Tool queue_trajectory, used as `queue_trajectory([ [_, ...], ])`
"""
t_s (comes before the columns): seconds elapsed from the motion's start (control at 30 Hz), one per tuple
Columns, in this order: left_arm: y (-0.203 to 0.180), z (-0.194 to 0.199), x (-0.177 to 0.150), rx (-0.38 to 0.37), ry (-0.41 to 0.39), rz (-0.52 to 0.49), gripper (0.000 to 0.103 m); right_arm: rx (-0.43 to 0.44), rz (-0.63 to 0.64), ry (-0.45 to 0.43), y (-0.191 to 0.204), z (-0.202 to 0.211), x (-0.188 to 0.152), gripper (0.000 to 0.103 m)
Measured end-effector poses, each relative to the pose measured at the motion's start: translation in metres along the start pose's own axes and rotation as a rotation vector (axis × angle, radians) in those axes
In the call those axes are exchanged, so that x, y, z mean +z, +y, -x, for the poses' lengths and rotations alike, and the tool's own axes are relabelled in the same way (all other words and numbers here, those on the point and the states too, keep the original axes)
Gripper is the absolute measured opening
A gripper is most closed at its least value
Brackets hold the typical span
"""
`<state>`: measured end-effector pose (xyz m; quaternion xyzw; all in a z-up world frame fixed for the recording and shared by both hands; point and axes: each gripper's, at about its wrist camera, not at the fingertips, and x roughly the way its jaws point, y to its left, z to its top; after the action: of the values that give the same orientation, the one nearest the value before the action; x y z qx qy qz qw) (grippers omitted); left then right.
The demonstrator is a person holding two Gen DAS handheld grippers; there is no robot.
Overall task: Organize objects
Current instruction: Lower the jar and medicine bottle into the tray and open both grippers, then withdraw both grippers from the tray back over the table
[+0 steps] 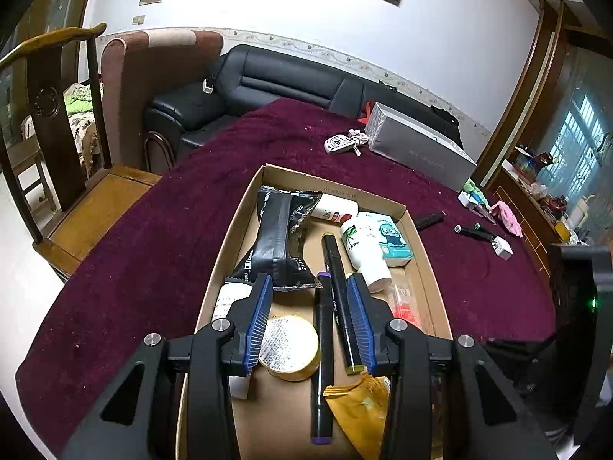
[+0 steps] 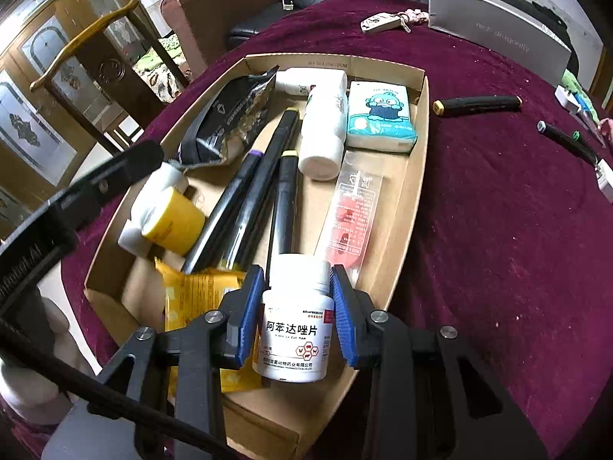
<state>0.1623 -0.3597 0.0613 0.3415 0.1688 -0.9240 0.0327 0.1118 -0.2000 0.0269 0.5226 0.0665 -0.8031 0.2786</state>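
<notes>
White pill bottle (image 2: 294, 327) label: "阿苯达唑片", smaller lines below unreadable. Silver box (image 2: 498, 34) side: "red dragonfly", faint. Cardboard tray (image 2: 387, 67) inner wall: printed size code ending "CM", digits unclear. Black snack pouch (image 1: 277, 245): "1728", rest too blurry.

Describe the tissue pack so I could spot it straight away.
Find the cardboard tray on the purple tablecloth. In its far right corner lies the tissue pack, beside a white bottle. It is the only flat, soft packet there with a blue cartoon figure on it.
</notes>
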Motion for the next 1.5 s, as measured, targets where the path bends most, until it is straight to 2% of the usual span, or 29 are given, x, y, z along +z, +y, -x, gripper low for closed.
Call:
queue_trajectory([
  [0.17, 0.0, 0.003, -0.001, 0.006, 0.0, 0.007, 0.037, -0.042, 0.046, -0.012, 0.009, 0.001, -0.009, 0.034],
  [0.3, 0.0, 0.009, -0.002, 0.02, -0.015, 0.002, 0.043, -0.055, 0.061, -0.013, 0.012, 0.001, -0.014, 0.034],
  [0.6, -0.005, 0.019, -0.005, 0.042, -0.03, -0.018, 0.044, -0.069, 0.06, -0.028, 0.012, 0.001, -0.021, 0.032],
  [0.7, -0.008, 0.021, -0.006, 0.051, -0.035, -0.026, 0.052, -0.058, 0.044, -0.028, 0.011, 0.001, -0.021, 0.032],
  [0.87, -0.012, 0.023, -0.006, 0.06, -0.036, -0.036, 0.053, -0.019, 0.003, -0.045, 0.005, 0.007, -0.019, 0.037],
  [0.97, -0.014, 0.024, -0.006, 0.067, -0.033, -0.041, 0.053, 0.004, -0.009, -0.07, 0.004, 0.013, -0.019, 0.045],
  [1.23, -0.027, 0.026, -0.008, 0.083, -0.025, -0.076, 0.054, 0.028, -0.033, -0.136, -0.005, 0.034, -0.018, 0.052],
  [1.5, -0.053, 0.023, -0.012, 0.096, -0.009, -0.129, 0.054, 0.05, -0.135, -0.149, -0.048, 0.042, -0.025, 0.052],
])
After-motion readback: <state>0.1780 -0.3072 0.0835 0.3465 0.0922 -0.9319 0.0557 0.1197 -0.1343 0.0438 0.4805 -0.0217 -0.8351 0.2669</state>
